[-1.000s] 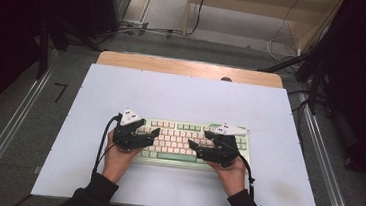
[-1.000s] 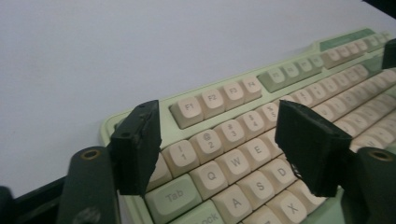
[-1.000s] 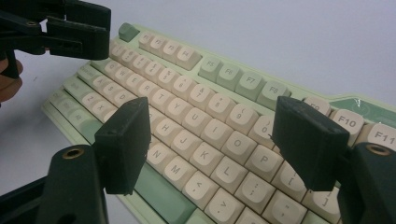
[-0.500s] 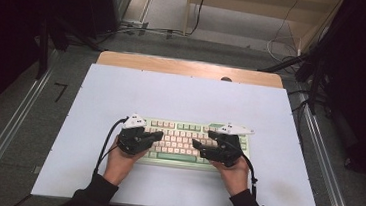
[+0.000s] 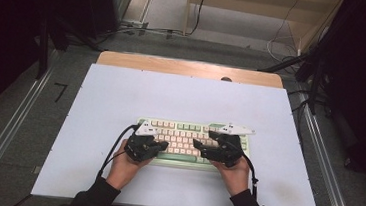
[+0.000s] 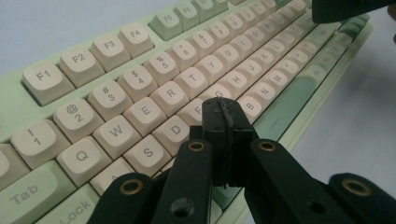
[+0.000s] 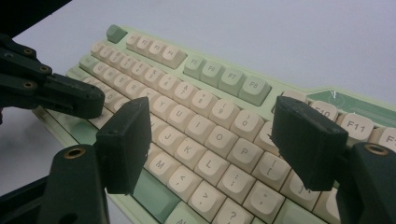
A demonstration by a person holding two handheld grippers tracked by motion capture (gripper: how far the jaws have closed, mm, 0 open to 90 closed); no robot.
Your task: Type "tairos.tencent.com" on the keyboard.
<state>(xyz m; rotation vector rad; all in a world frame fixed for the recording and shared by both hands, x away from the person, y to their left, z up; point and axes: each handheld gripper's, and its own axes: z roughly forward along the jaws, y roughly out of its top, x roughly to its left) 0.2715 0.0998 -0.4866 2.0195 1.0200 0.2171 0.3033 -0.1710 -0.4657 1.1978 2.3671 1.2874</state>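
Hovering over the keyboard (image 5: 188,138): left tongs (image 6: 223,112) (pressed together), right tongs (image 7: 219,140) spread.

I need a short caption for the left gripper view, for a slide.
Left gripper, jaws shut, tip poised over the G key of a green and cream keyboard.

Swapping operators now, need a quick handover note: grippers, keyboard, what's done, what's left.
Left gripper: fingers shut, empty, tip poised over the keyboard around the F/G keys.
Right gripper: fingers open, empty, above the right-hand letter keys near K and L.
The keyboard lies flat on the white table, near the person's edge.
Done: both grippers placed over it.
Left: probably pressing keys; no press is evident.
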